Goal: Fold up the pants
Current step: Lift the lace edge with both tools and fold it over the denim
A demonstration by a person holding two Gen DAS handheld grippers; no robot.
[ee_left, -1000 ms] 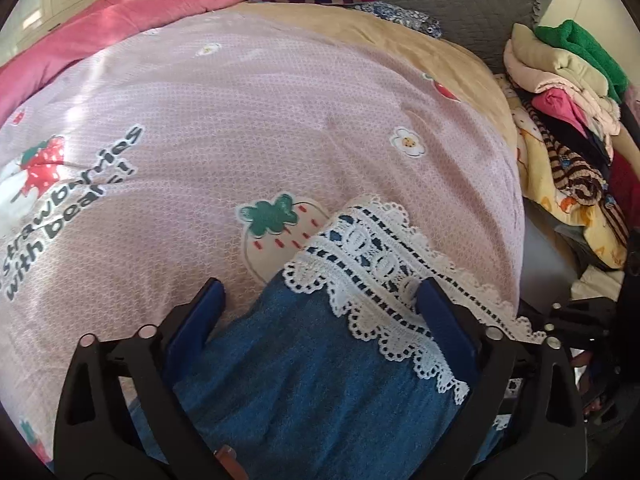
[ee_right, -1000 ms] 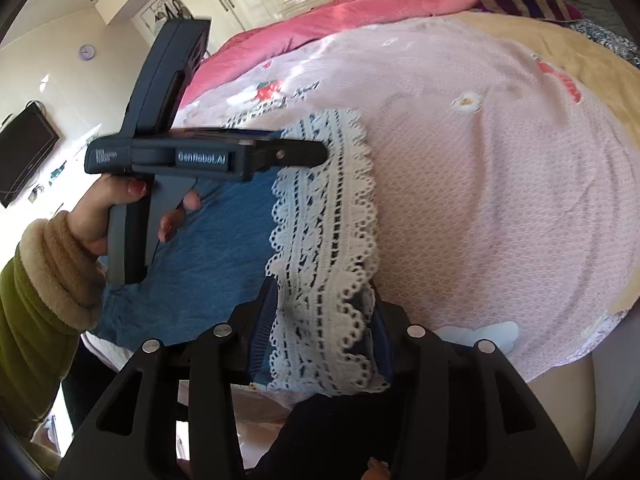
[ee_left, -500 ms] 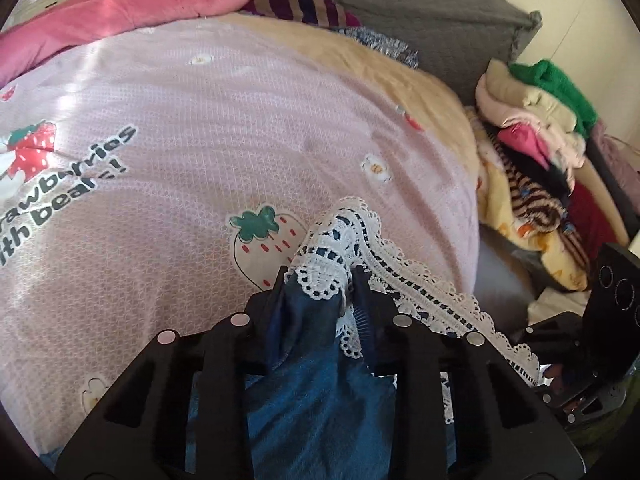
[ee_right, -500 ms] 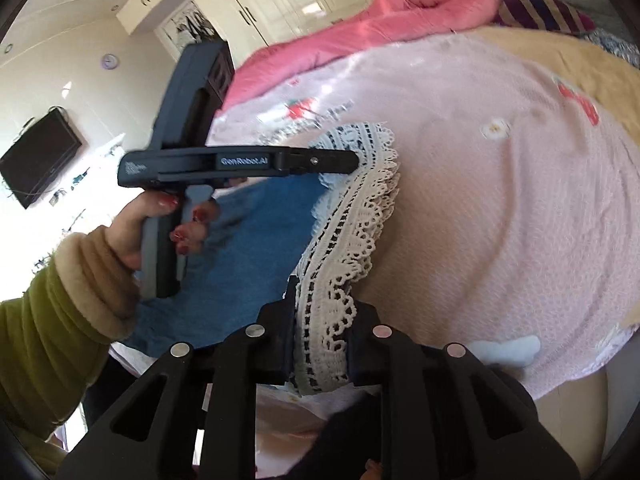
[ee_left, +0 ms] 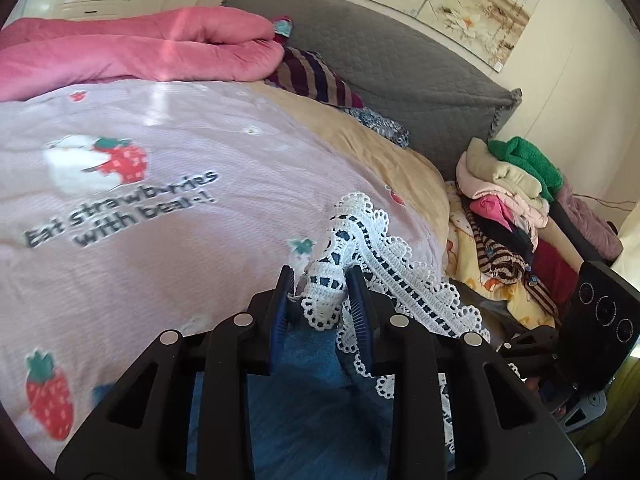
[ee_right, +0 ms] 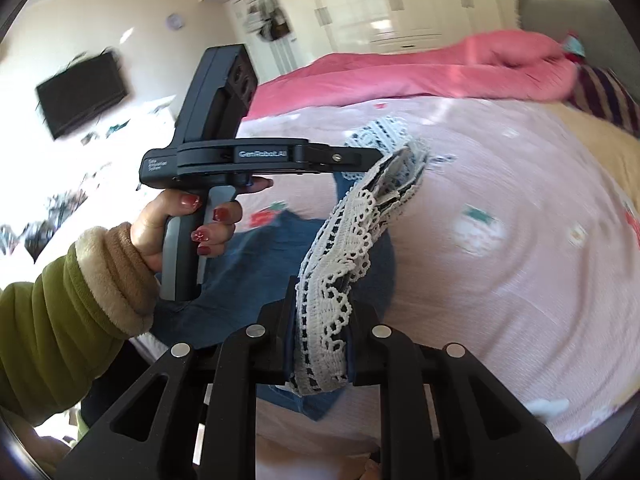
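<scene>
The pants are blue denim with a white lace hem. They lie on a pink strawberry-print bedspread. My left gripper is shut on one corner of the lace hem and holds it lifted off the bed. My right gripper is shut on the other end of the lace hem. The hem hangs stretched between the two grippers. The left gripper also shows from the side in the right wrist view, held in a hand. The denim trails down onto the bed.
A rolled pink quilt lies along the far side of the bed. A grey headboard and striped pillow are at the back. A pile of folded clothes sits beside the bed on the right.
Both grippers closed on the lace hem and lifted it off the bedspread. The views have tilted up, showing more of the room, and the denim now hangs below the hem.
</scene>
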